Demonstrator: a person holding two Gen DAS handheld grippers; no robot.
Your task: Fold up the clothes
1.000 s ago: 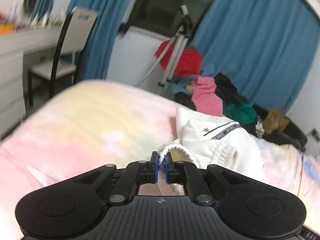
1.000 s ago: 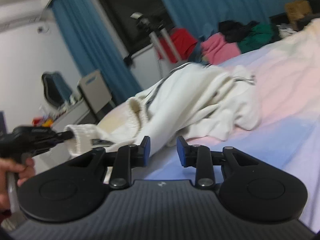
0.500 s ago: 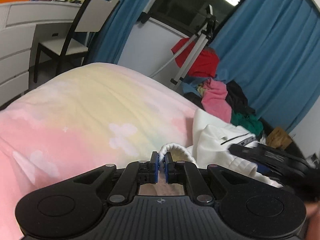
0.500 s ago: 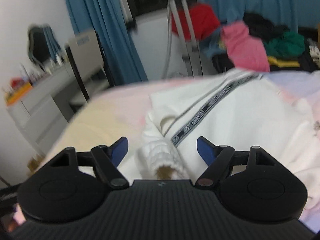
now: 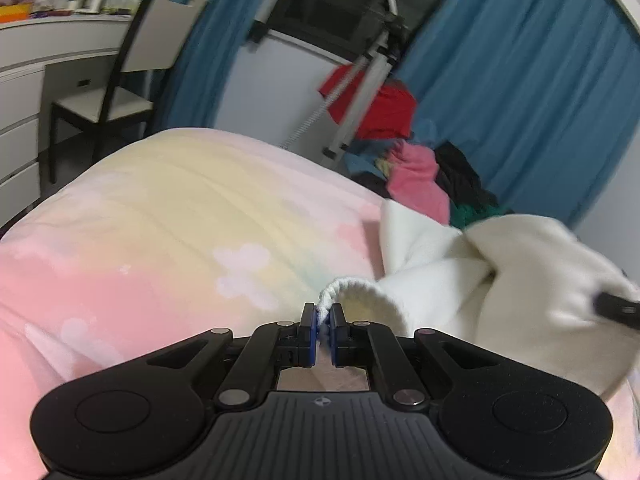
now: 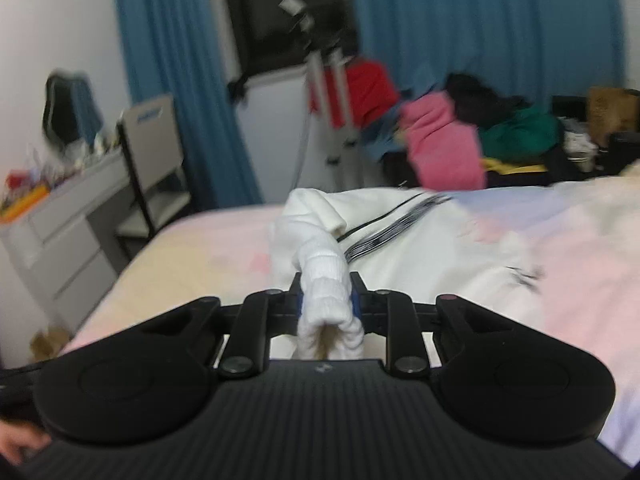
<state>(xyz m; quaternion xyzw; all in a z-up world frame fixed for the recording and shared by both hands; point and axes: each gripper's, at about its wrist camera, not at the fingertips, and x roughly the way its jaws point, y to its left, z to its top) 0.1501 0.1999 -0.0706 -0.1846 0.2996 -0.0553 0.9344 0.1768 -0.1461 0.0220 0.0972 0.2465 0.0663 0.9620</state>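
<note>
- The right wrist view is blurred with motion, so the print on the white sweatshirt (image 6: pixel 420 248) and the small things on the desk (image 6: pixel 68 216) cannot be made out.
- In the left wrist view the sweatshirt's bulk (image 5: pixel 532 280) is smeared at the right edge, and a dark bar (image 5: pixel 618 309) crossing it there is cut off by the frame; what it belongs to cannot be told.
- The near ends of both cuffs run down behind the gripper bodies and are hidden.
- Left gripper (image 5: pixel 322 330): jaws almost together, pinching the thin ribbed edge of one cuff (image 5: pixel 348 286). The cuff's opening curls up and to the right of the jaws, and the sleeve runs on to the right into the bunched body of the garment.
- Right gripper (image 6: pixel 327 304): jaws partly closed, pressing on both sides of the other ribbed cuff (image 6: pixel 325 300), which fills the gap between them. Its sleeve rises straight ahead of the jaws, then joins the body of the sweatshirt spread ahead and to the right on the pastel bedspread (image 6: pixel 568 248).
- Beyond the jaws, past the bed's far edge, a tripod (image 6: pixel 332 92) stands by a heap of red, pink, black and green clothes (image 6: pixel 460 136) against blue curtains (image 6: pixel 480 20).
- A chair (image 5: pixel 132 64) stands at the desk, far to the left of the left jaws.
</note>
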